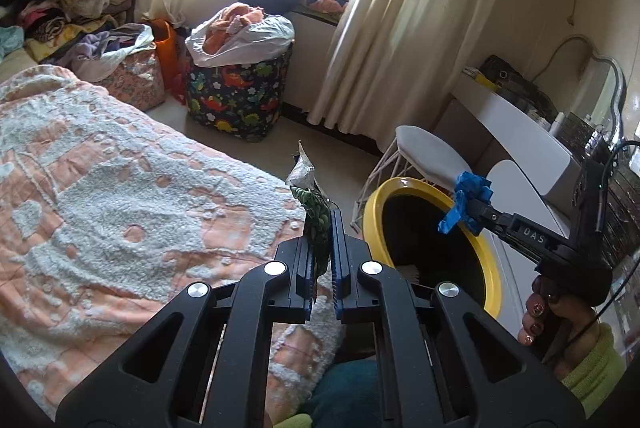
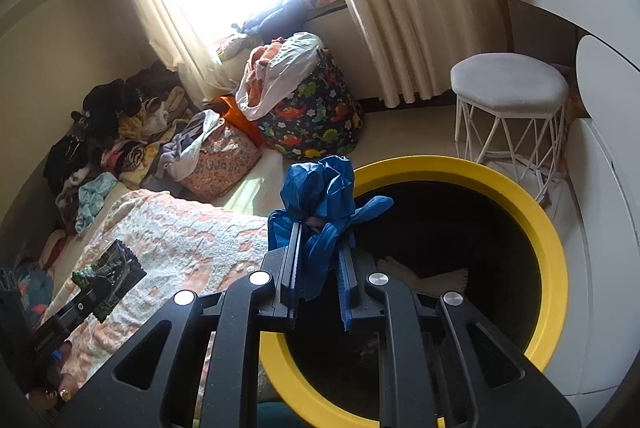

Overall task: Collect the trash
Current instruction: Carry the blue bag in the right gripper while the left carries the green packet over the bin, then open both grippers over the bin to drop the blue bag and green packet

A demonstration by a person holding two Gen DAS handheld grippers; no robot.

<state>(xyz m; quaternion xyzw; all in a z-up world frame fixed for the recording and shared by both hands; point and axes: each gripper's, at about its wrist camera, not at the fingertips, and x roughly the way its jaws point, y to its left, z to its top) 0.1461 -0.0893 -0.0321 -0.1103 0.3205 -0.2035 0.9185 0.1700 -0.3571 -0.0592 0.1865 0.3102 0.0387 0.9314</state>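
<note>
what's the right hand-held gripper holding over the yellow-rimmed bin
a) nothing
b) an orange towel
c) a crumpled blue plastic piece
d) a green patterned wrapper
c: the right hand-held gripper is shut on a crumpled blue plastic piece at the edge of the yellow-rimmed bin, while the green patterned wrapper sits in the left hand-held gripper.

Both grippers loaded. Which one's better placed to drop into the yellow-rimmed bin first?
Right. The right gripper, shut on the crumpled blue plastic, already sits over the bin's yellow rim. The left gripper, shut on the green foil wrapper, is over the bed's blanket beside the bin.
</note>
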